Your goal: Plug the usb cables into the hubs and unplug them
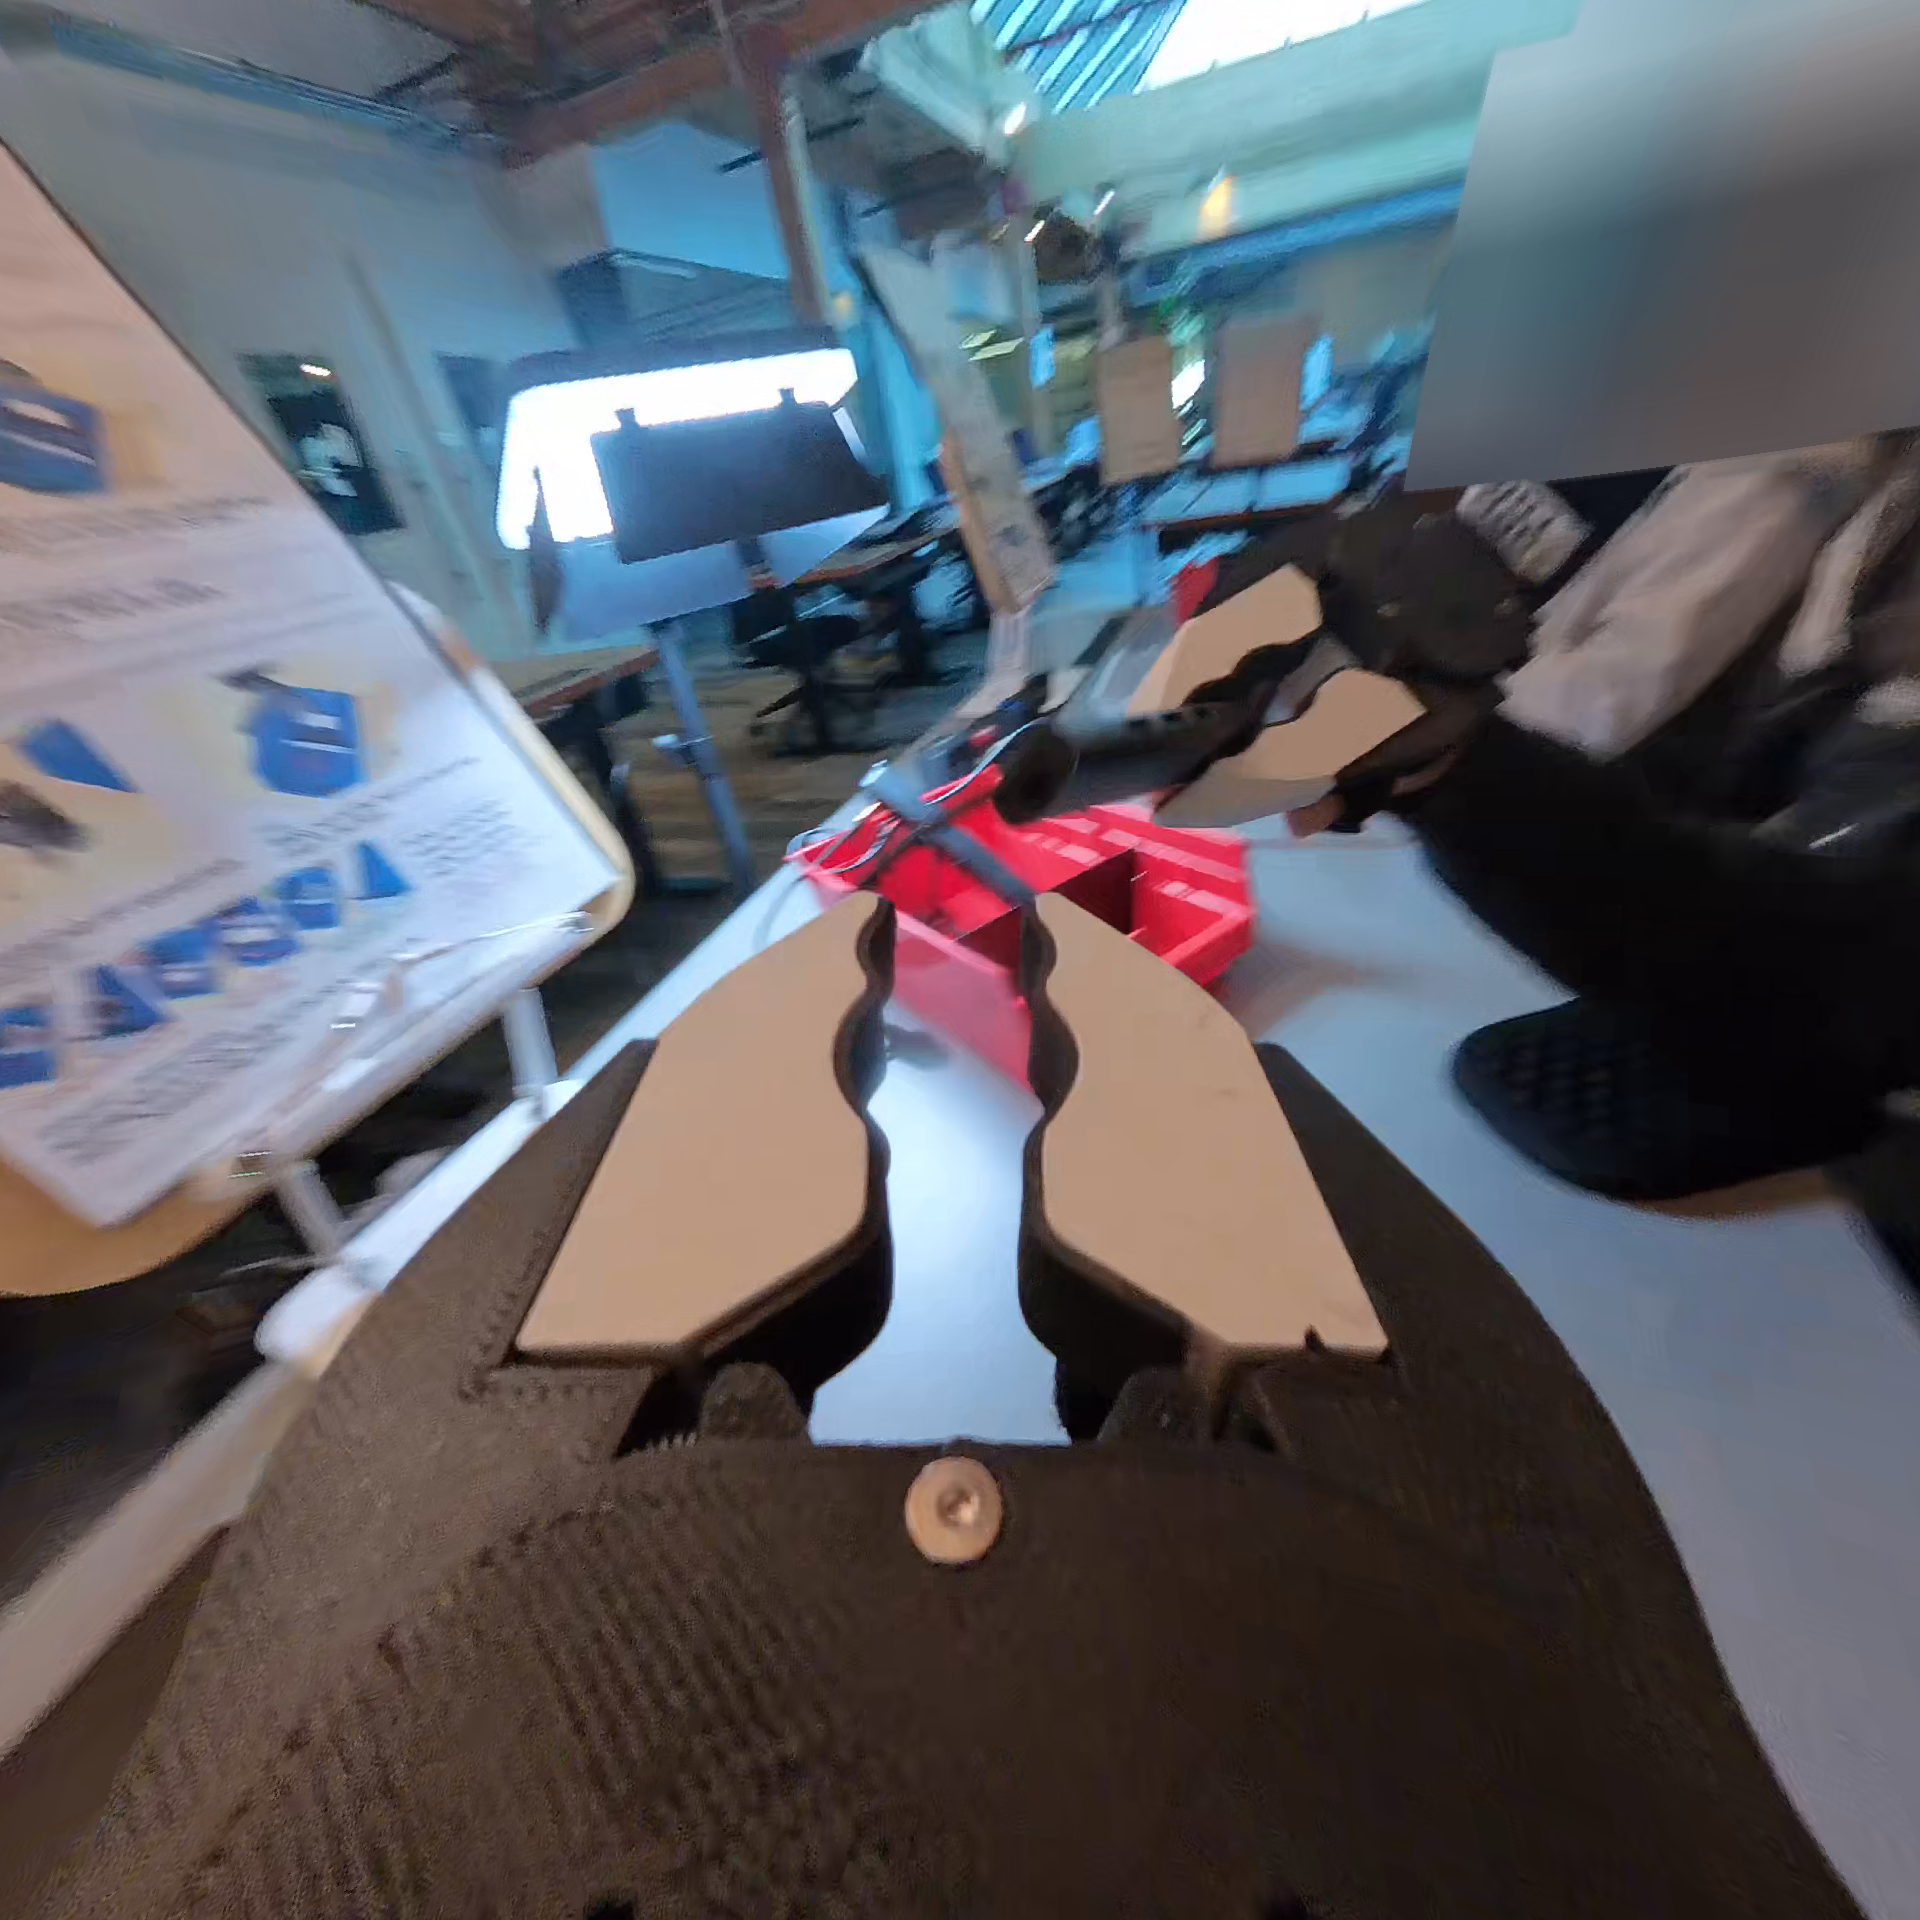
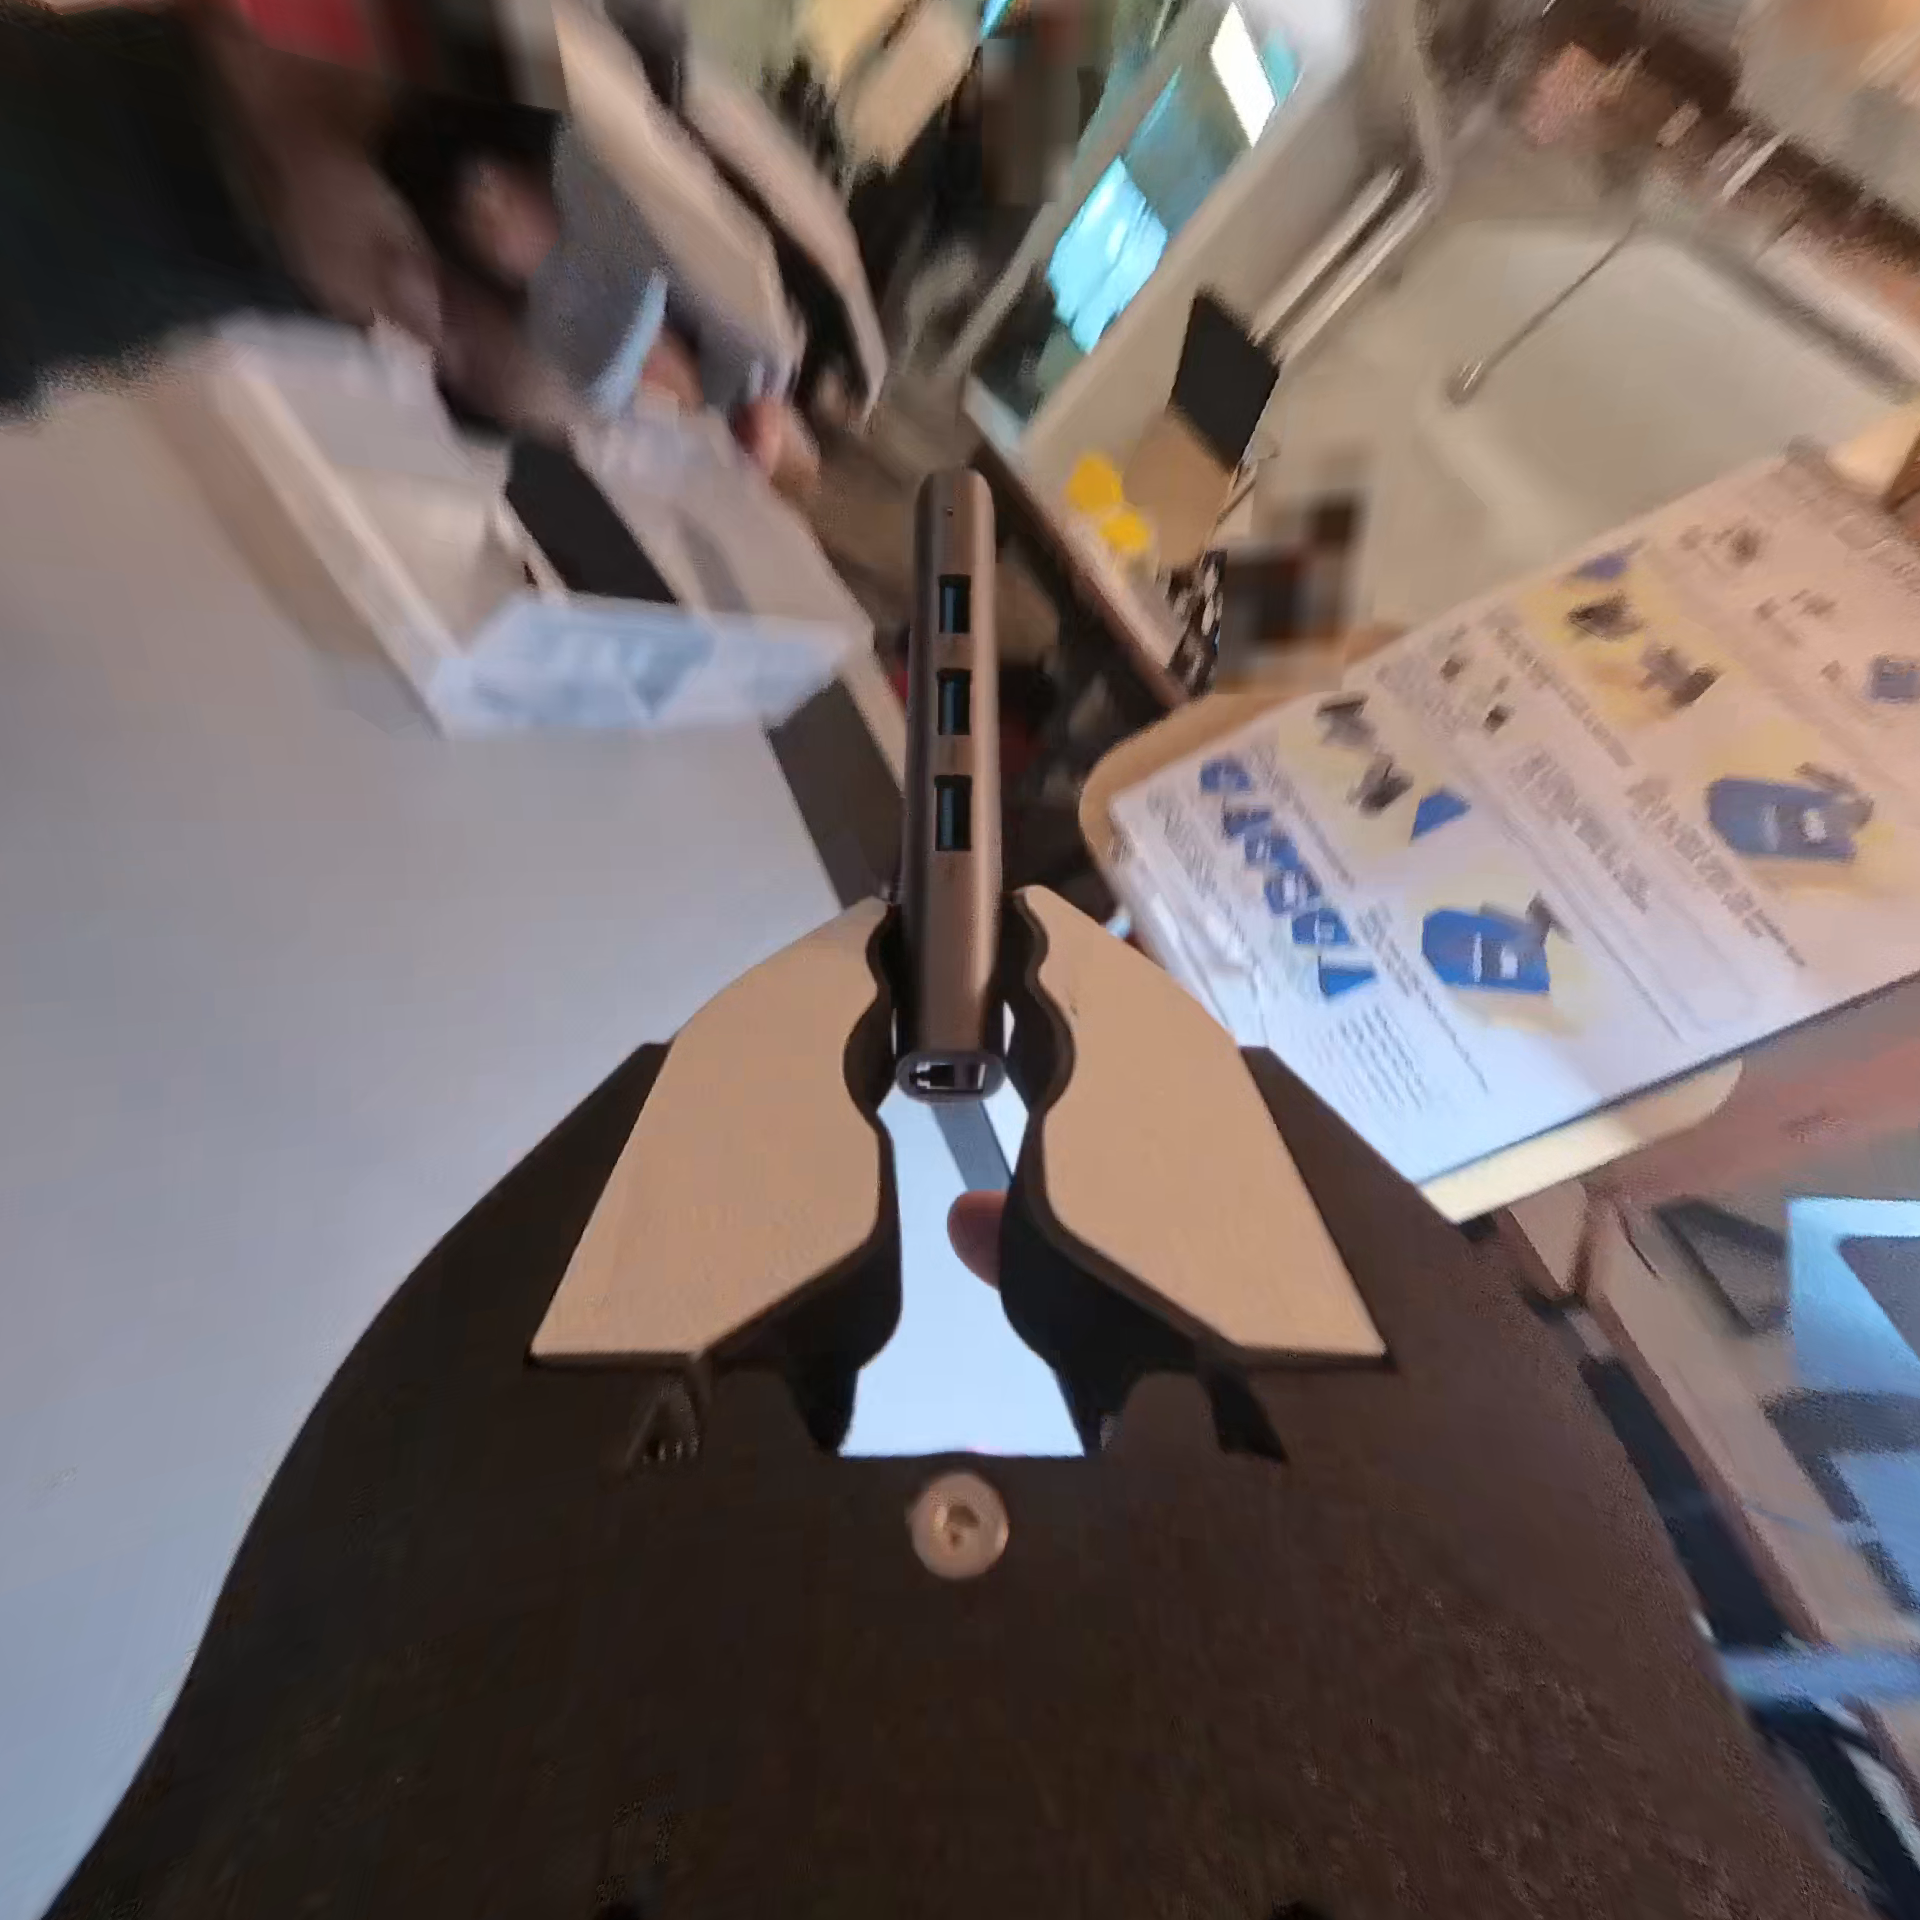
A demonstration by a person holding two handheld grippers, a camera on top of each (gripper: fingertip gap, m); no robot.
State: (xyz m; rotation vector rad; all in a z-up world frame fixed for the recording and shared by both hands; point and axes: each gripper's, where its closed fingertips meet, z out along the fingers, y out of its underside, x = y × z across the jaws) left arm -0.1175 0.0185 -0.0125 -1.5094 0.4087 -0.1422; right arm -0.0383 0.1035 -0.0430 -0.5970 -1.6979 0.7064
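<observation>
My right gripper (image 2: 954, 914) is shut on a slim dark grey USB hub (image 2: 951, 727) with three blue ports, which points forward along the fingers; a flat grey cable (image 2: 977, 1148) hangs from its near end. In the left wrist view the right gripper (image 1: 1158, 748) holds the hub (image 1: 1049, 769) in the air above a red bin (image 1: 1153, 914). My left gripper (image 1: 961, 914) is open and empty, low over the white table (image 1: 1455, 1403), just short of the bin. Thin dark cables (image 1: 914, 821) lie in the bin's far left part.
A tilted poster board (image 1: 208, 779) on a stand is left of the table; it also shows in the right wrist view (image 2: 1507, 862). A person's black-gloved hand and sleeve (image 1: 1662, 935) are at the right. A clear plastic box (image 2: 623, 665) sits on the table's far side. The grippers' ends are close to 12 cm from one another.
</observation>
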